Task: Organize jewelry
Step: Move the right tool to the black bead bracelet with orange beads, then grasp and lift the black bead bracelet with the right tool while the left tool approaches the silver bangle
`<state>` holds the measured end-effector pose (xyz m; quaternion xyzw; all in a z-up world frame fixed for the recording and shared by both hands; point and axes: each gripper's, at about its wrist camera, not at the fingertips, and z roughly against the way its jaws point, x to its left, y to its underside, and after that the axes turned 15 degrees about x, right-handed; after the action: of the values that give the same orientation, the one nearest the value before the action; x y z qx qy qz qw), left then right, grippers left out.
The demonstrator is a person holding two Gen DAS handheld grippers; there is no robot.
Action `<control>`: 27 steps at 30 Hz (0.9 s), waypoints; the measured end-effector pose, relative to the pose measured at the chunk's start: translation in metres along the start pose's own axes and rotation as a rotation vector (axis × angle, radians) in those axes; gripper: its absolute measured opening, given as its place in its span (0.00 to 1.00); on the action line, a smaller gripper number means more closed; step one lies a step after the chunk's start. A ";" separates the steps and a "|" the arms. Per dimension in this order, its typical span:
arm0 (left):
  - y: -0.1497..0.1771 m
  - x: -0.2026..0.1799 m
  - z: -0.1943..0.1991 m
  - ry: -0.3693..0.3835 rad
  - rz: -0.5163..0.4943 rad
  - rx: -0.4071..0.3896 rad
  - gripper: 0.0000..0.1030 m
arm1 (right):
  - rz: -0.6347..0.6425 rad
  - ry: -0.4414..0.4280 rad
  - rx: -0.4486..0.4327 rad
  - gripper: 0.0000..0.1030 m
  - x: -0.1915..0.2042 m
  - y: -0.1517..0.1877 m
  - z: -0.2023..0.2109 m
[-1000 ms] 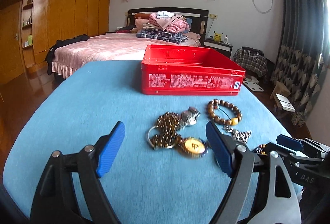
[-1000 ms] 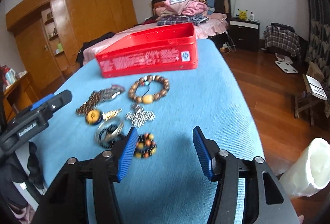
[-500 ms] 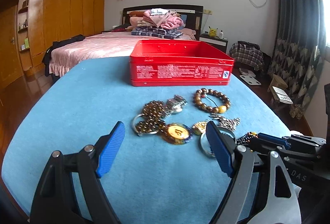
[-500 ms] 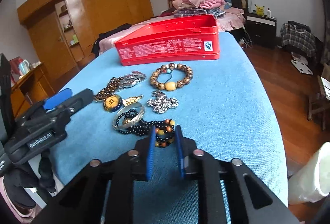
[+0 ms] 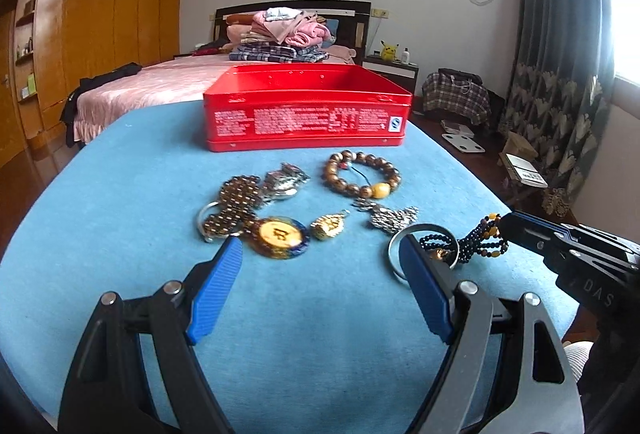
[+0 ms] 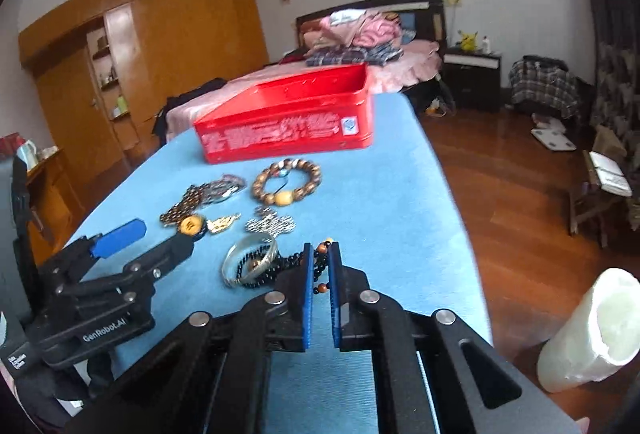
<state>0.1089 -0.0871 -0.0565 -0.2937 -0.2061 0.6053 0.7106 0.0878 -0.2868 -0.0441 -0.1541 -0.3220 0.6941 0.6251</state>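
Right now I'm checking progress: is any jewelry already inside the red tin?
No: the part of the red tin visible in the left wrist view looks bare, and the bead bracelet lies on the blue cloth.

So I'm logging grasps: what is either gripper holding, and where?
The right gripper is shut on the dark bead bracelet, pinching its end with the orange beads. The left gripper is open, holding nothing.

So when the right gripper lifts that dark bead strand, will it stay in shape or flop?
Probably flop: the dark bead strand lies in loose loops, so it should dangle from the right gripper. It threads through the silver bangle and may drag it. The round beads could slip.
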 end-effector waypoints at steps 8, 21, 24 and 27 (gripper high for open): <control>0.001 -0.017 -0.021 0.020 -0.023 0.065 0.73 | -0.024 -0.003 0.038 0.07 -0.007 0.001 -0.012; 0.001 -0.009 -0.023 -0.079 -0.017 0.118 0.59 | -0.030 -0.009 0.035 0.07 -0.010 0.004 -0.012; 0.003 0.004 -0.019 -0.111 0.018 0.115 0.59 | -0.036 -0.012 0.037 0.07 -0.011 0.004 -0.012; 0.004 0.013 -0.013 -0.140 0.049 0.099 0.60 | -0.037 -0.013 0.040 0.07 -0.010 0.005 -0.012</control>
<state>0.1167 -0.0759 -0.0696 -0.2200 -0.2179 0.6512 0.6929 0.0933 -0.2938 -0.0586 -0.1312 -0.3150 0.6896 0.6388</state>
